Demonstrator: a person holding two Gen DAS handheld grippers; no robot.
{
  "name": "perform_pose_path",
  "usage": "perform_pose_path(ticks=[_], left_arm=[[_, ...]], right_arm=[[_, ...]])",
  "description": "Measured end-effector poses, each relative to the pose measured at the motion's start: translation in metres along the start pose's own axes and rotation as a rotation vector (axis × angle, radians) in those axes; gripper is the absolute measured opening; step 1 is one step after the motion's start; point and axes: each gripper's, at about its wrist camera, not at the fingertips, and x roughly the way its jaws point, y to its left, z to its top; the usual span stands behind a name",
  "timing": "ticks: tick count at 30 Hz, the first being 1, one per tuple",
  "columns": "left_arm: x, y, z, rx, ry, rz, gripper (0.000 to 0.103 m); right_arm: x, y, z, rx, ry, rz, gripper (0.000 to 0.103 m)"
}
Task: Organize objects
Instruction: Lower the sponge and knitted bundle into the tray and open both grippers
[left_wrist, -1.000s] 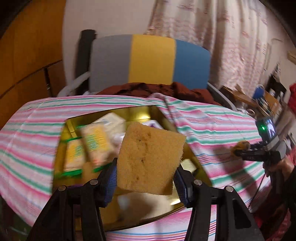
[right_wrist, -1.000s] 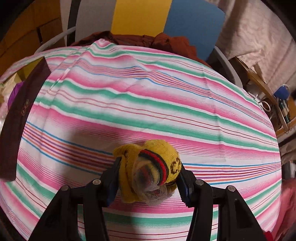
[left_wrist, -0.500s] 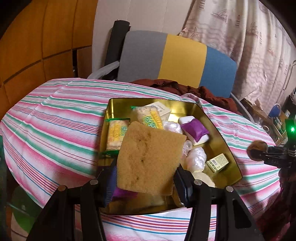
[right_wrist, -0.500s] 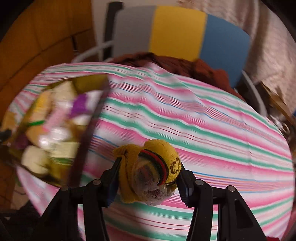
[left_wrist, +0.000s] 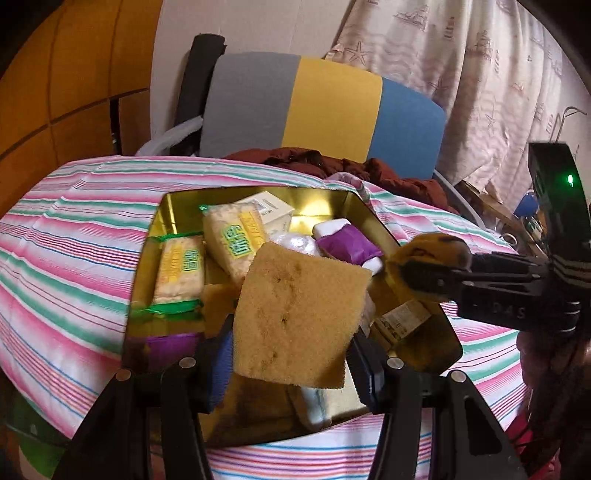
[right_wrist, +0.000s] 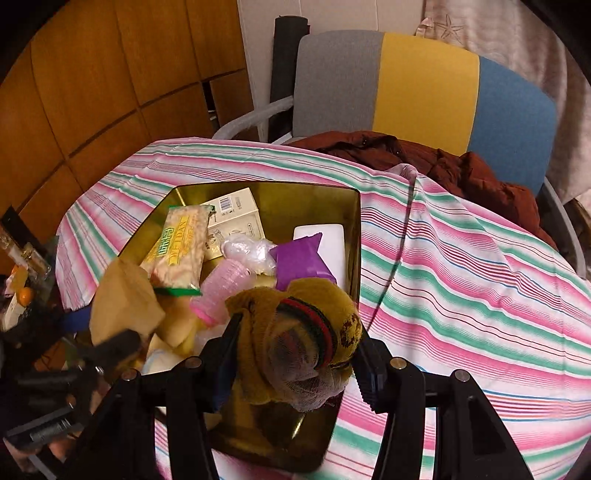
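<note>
With jaws clenched on a sponge (left_wrist: 299, 317) and a sock (right_wrist: 303, 332), the left gripper (left_wrist: 291, 365) and right gripper (right_wrist: 295, 362) are now brought over the tin (right_wrist: 352, 236), ready for release inside.

Both views are taken from close behind a pair of black gripper fingers, looking forward and downward. The left wrist view is aimed across the gold metal tin (left_wrist: 364, 208) on the striped pink, green and white tablecloth (left_wrist: 70, 254), toward the grey, yellow and blue chair back (left_wrist: 325, 110). The right wrist view is set nearer the tin's (right_wrist: 352, 236) right wall, facing the same chair back (right_wrist: 424, 85). Tin, tablecloth (right_wrist: 461, 266) and chair are shared by both views.
</note>
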Motion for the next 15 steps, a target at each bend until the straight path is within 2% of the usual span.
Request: perform_pose_path(ticks=[4, 7, 11, 15], left_arm=[[0.003, -0.001, 0.001, -0.007, 0.005, -0.021, 0.055], [0.01, 0.001, 0.002, -0.02, 0.018, -0.017, 0.055], [0.024, 0.002, 0.006, -0.016, 0.032, 0.018, 0.056], [0.036, 0.0, 0.004, -0.001, 0.047, 0.038, 0.057]], right_arm=[[0.002, -0.002, 0.003, 0.005, 0.002, 0.0, 0.055], [0.008, -0.005, 0.005, 0.015, 0.006, 0.002, 0.059], [0.015, -0.006, 0.009, 0.043, 0.007, 0.017, 0.06], [0.021, -0.004, 0.008, 0.045, 0.015, 0.012, 0.066]])
